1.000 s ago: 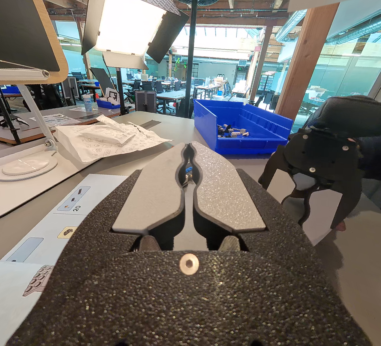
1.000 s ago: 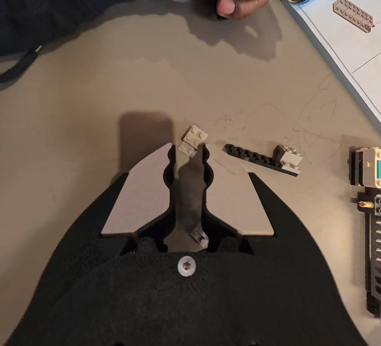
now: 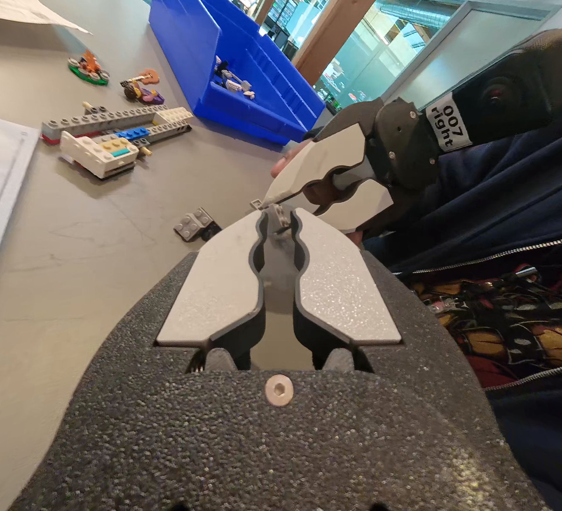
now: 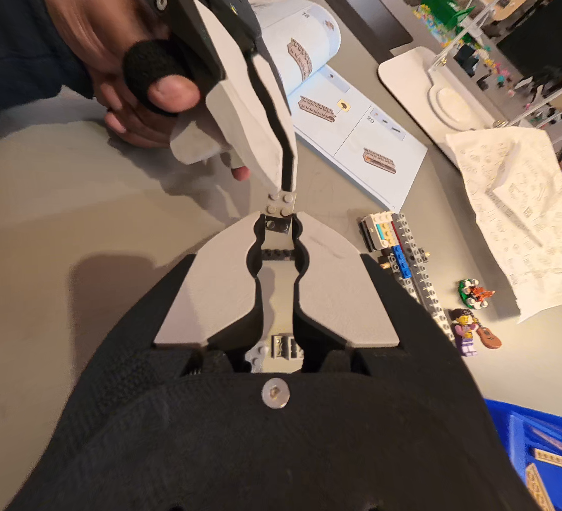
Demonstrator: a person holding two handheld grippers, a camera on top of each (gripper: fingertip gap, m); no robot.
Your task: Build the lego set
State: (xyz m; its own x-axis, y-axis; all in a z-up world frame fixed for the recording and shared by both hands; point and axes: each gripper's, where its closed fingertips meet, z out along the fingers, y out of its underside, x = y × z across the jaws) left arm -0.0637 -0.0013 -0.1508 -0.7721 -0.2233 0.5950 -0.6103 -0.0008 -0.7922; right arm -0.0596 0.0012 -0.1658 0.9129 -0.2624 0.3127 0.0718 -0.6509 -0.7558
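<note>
My right gripper (image 4: 277, 218) is shut on a small grey hinged studded plate (image 4: 280, 202) and holds it above the table, with the darker lower part between the pads. My left gripper (image 4: 284, 189) comes down from above, and its tips straddle the plate's upper end. In the left wrist view my left gripper (image 3: 277, 215) is open. The plate (image 3: 278, 218) stands slanted between its tips, its studs facing the right pad with a little room. The right gripper (image 3: 267, 204) reaches in from the right.
A grey-and-black brick piece (image 3: 194, 222) lies on the table just left of the grippers. Farther off are a long brick model (image 4: 395, 240), a minifigure with a guitar (image 4: 468, 329), a green-based campfire piece (image 4: 476, 292), an open instruction booklet (image 4: 359, 131), crumpled paper (image 4: 511, 207) and a blue bin (image 3: 243, 49). Both grippers' tips are close together, under 4 cm apart. My right tips are roughly 6 cm from the grey-and-black brick piece (image 3: 194, 222).
My right gripper closed on the grey plate and lifted it off the table. My left gripper swung down from facing the room to meet it, and its jaws parted around the plate's end.
</note>
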